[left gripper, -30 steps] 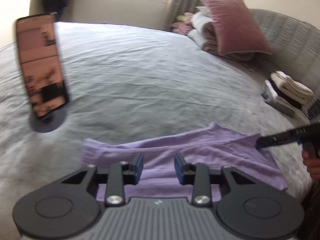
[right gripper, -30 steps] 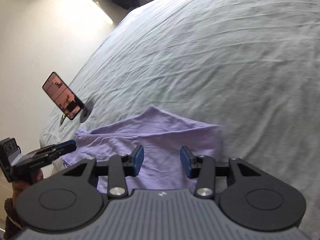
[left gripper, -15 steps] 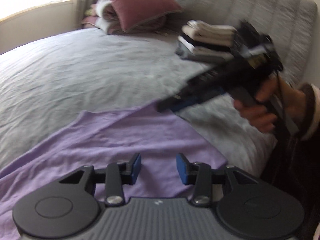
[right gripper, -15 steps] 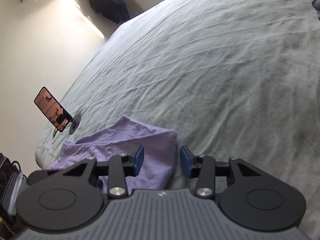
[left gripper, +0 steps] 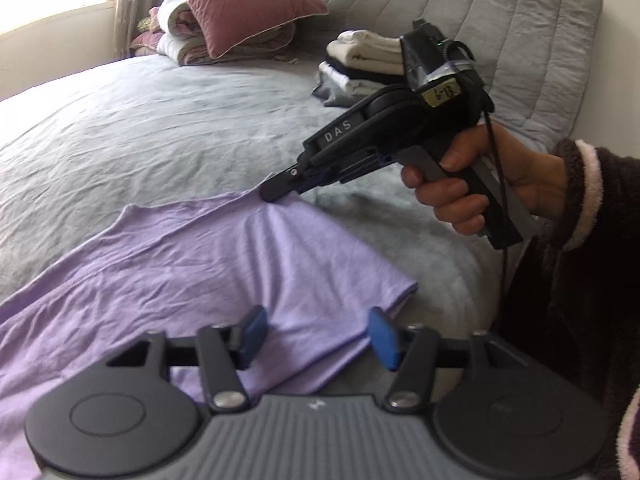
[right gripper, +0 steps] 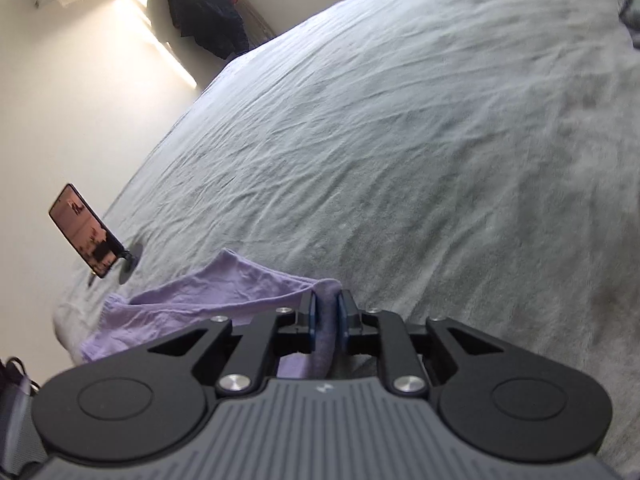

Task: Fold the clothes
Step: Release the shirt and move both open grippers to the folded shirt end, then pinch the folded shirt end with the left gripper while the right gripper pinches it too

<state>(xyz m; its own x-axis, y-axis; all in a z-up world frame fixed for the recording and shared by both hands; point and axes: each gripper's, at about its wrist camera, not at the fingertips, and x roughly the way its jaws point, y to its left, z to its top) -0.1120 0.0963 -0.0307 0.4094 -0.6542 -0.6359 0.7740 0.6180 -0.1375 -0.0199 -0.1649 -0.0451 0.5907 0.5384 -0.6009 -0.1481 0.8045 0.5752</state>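
Left tool (left gripper: 314,334): jaws opening, blue pads apart and pressing nothing, hovering over the near edge of the lilac jersey garment (left gripper: 208,264), cloth lying under the gap. The garment was spread wrinkled across the near side of the grey-sheeted bed (left gripper: 140,120), running off the left of the left wrist view, with its right corner at the bed's near edge.

Right tool (left gripper: 276,190): black, tip down on the garment's far corner, held in the person's right hand (left gripper: 480,176), dark fleece sleeve with pink cuff (left gripper: 584,196) behind it. In the right wrist view its jaws were closing with a bunched fold of the garment between the pads, and the pads looked to be pressing on it.

Same view, left to right: smartphone on a round-base stand (right gripper: 86,236) on the bed's left side, just beyond the garment; then bare sheet.

Far side in the left view: mauve velvet pillow (left gripper: 244,0) on rolled bedding, then a stack of folded white and dark clothes (left gripper: 360,64) against the grey quilted headboard (left gripper: 520,28).
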